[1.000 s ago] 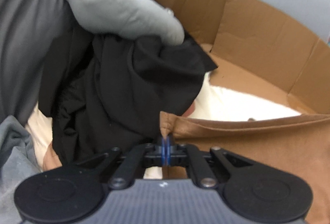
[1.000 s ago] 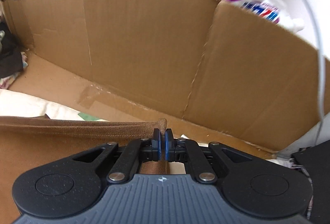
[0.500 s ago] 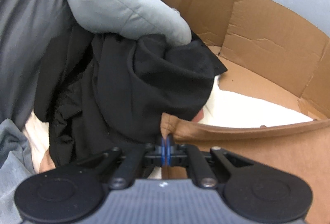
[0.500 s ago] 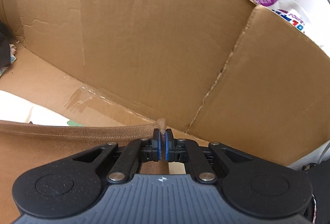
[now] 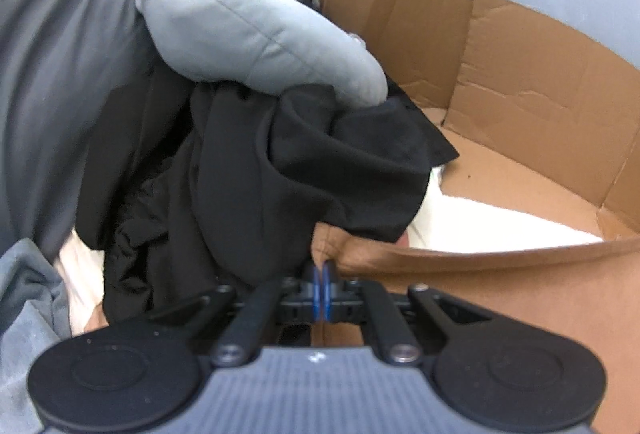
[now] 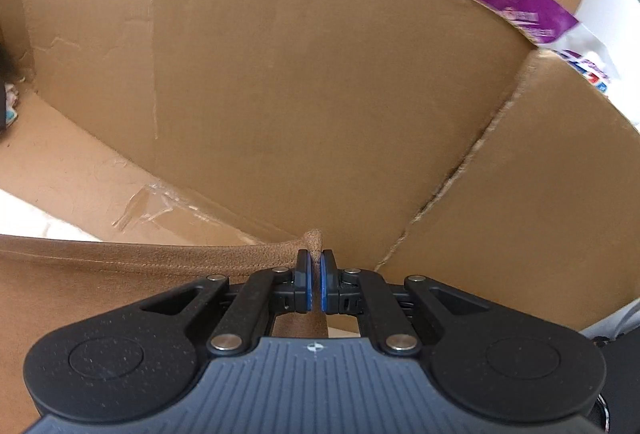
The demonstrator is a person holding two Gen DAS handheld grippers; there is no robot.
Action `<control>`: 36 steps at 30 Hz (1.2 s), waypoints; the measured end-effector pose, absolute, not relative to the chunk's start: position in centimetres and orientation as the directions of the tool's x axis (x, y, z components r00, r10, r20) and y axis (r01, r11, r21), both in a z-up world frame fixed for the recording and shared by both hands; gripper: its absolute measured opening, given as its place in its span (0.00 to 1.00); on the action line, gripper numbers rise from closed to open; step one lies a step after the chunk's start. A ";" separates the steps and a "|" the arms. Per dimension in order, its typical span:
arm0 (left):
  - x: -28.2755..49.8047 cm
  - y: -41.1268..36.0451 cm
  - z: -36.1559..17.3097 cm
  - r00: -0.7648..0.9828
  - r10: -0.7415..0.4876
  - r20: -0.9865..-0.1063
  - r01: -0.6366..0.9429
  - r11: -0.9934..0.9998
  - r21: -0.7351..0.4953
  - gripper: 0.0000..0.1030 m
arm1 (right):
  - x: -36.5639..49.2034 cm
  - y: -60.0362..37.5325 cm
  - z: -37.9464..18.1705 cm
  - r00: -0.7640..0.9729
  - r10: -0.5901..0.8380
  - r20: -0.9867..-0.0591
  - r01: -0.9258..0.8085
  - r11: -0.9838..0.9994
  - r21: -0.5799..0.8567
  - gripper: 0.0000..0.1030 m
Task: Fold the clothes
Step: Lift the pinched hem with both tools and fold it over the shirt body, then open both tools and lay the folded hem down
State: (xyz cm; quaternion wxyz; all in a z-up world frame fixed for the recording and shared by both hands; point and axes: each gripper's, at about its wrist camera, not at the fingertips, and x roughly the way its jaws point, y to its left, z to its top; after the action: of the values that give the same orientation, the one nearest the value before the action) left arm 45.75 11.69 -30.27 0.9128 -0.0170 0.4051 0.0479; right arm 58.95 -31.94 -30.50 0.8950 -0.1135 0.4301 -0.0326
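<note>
Left gripper [image 5: 319,276] pinches one corner of brown cloth [image 5: 500,298], right gripper [image 6: 316,276] clamps the other corner [image 6: 120,266]. Cloth is tan, suede-like, its hemmed top edge stretched between them over the cardboard box [image 6: 280,74] floor. Black clothes [image 5: 280,174] heaped just beyond the left corner, grey pillow [image 5: 248,30] on top.

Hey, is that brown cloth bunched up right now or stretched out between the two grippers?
Stretched out. The left gripper and right gripper each pinch a corner of the brown cloth, its top edge taut between them.
</note>
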 end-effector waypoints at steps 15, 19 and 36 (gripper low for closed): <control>35.8 15.1 -29.1 0.677 -0.011 -0.736 -0.093 0.991 -0.101 0.52 | 49.7 -35.8 -29.3 0.607 0.056 -0.793 -0.146 0.988 -0.042 0.37; 32.4 16.3 -28.7 0.674 -0.017 -0.739 -0.136 0.980 -0.147 0.52 | 45.4 -37.4 -28.6 0.601 0.065 -0.797 -0.136 0.991 -0.021 0.37; 20.7 13.9 -31.5 0.612 -0.033 -0.790 -0.238 0.945 -0.223 0.58 | 29.0 -42.6 -32.0 0.593 0.039 -0.805 0.274 0.929 0.247 0.37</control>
State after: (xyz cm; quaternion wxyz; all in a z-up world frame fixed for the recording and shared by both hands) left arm 20.70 13.90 -31.49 0.8843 -0.1548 0.4366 0.0579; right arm 28.98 -42.63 -32.02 0.8749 0.1755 0.4463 -0.0671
